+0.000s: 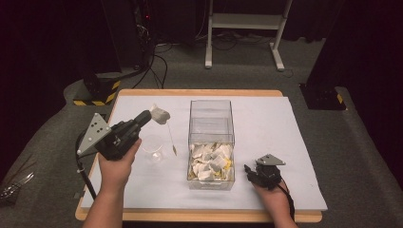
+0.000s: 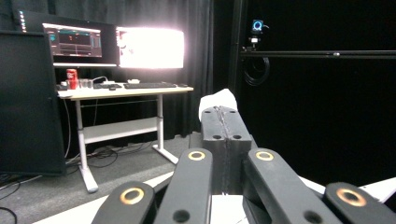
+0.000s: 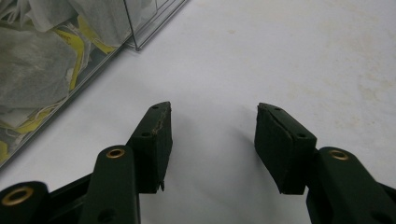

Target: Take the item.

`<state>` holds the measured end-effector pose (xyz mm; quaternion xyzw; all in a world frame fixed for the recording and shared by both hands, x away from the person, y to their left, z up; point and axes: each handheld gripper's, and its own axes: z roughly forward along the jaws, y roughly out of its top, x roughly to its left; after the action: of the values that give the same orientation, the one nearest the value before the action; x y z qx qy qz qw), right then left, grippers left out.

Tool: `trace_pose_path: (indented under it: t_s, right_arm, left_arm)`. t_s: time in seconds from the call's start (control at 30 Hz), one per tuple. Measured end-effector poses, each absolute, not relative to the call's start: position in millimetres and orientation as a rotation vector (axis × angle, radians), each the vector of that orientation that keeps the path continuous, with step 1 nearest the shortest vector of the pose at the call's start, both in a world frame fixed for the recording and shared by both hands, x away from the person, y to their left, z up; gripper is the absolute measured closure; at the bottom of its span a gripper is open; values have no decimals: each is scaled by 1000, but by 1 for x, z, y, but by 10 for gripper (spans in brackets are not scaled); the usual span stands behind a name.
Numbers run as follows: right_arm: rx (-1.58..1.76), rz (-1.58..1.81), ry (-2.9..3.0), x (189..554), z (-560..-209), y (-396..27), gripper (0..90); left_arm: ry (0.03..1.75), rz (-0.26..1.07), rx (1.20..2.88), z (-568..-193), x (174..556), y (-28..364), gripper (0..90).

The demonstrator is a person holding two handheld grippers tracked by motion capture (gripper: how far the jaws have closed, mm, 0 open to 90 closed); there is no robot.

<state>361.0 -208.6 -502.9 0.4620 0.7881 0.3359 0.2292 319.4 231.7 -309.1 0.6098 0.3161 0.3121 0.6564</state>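
While the right gripper rests open on the table, the left gripper pinches a tea bag aloft.

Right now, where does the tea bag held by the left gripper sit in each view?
High view: the tea bag is left of centre, pinched at the left gripper tip, its string and tag hanging over the glass cup.
Left gripper view: centre, white paper poking above the closed jaws.
Right gripper view: this bag is not in it; open jaws over the white mat.
Shared landmark: the clear box of tea bags, upper left in the right gripper view.
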Motion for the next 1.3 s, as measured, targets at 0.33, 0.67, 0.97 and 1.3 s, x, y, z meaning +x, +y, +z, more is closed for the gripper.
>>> trace_pose_path:
  t_s: [0.33, 0.67, 0.97, 1.3]
  right_arm:
    - [1267, 924, 2170, 361, -503, -209, 465]
    - [1266, 924, 2169, 361, -503, -209, 465]
    - [1274, 927, 2169, 361, -503, -209, 465]
    - [1261, 920, 2166, 361, -503, -208, 465]
  left_arm:
    - [739, 720, 1372, -309, 324, 241, 900]
    - [757, 750, 1370, -308, 326, 251, 900]
    - [786, 766, 1359, -310, 328, 264, 900]
    - [805, 782, 1353, -311, 327, 274, 900]
